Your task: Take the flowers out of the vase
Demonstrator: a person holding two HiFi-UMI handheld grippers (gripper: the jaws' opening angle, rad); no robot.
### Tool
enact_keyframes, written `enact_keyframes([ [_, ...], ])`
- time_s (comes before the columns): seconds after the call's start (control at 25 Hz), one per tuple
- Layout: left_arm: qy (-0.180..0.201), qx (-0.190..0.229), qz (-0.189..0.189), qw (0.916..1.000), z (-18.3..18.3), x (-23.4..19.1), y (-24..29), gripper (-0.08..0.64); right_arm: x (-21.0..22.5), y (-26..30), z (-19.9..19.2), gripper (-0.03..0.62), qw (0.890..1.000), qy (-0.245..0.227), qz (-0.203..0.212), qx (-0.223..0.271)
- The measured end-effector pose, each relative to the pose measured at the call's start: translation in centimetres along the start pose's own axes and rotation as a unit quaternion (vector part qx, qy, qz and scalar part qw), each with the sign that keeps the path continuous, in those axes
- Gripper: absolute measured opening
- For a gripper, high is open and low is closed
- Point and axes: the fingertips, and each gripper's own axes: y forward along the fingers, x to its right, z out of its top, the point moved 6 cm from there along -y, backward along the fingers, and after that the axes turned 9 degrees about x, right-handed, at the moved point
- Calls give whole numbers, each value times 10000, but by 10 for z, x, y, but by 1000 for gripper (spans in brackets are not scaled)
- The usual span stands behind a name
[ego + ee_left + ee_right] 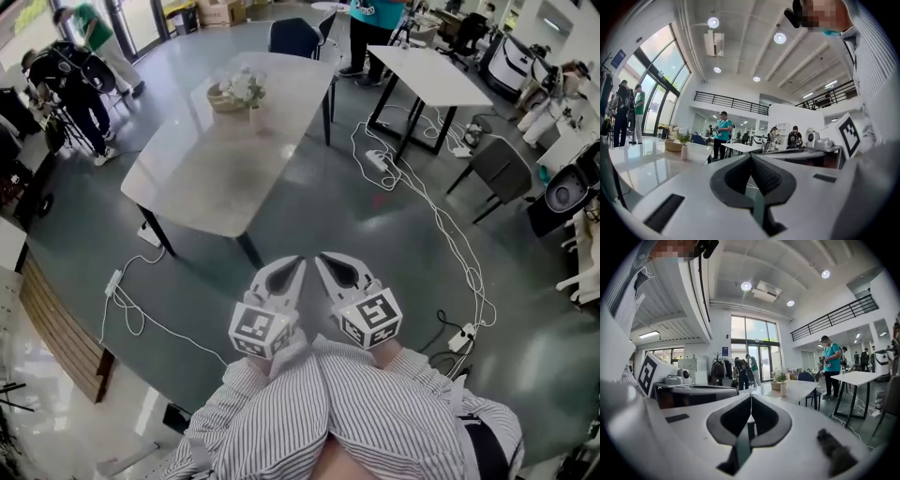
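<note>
White flowers (pixel 247 86) stand in a small pale vase (pixel 253 116) at the far end of a long grey table (pixel 216 178), beside a low basket (pixel 223 99). Both grippers are held side by side close to my body, well short of the table. The left gripper (pixel 298 263) and the right gripper (pixel 322 259) are shut and hold nothing. In the left gripper view the vase (pixel 684 152) and flowers (pixel 683 137) show far off at left, beyond the shut gripper (pixel 751 157). In the right gripper view the vase (pixel 783 390) stands past the shut gripper (pixel 751 397).
White cables and power strips (pixel 427 202) snake over the floor right of the table. A second white table (pixel 427 77) and a grey chair (pixel 502 169) stand at right. People (pixel 80 94) are at the far left, and another person (pixel 370 28) beyond. A wooden bench (pixel 61 323) runs along the left.
</note>
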Motion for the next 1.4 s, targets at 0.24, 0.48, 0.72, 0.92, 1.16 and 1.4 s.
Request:
enact_keyframes([
  [0.24,-162,-154,159,9996,-6,-50,8,12,-2,33,-9,15,9997,-41,43,-230],
  [0.48,-480,-219,239,9983,-20,-73,19,12,7,51,-18,15,9990,-27,81,-439],
  [0.72,-564,-277,290,9976,-24,-91,35,12,27,80,-22,15,9984,104,131,-545],
  [0.92,-591,-249,344,9973,-25,-115,70,12,59,119,-22,15,9980,69,202,-594],
  [1.16,-541,-243,257,9979,-25,-152,133,12,114,171,-21,15,9971,157,371,-639],
  [1.4,-513,-203,332,9979,-16,-192,206,12,179,226,-7,15,9966,152,527,-607],
])
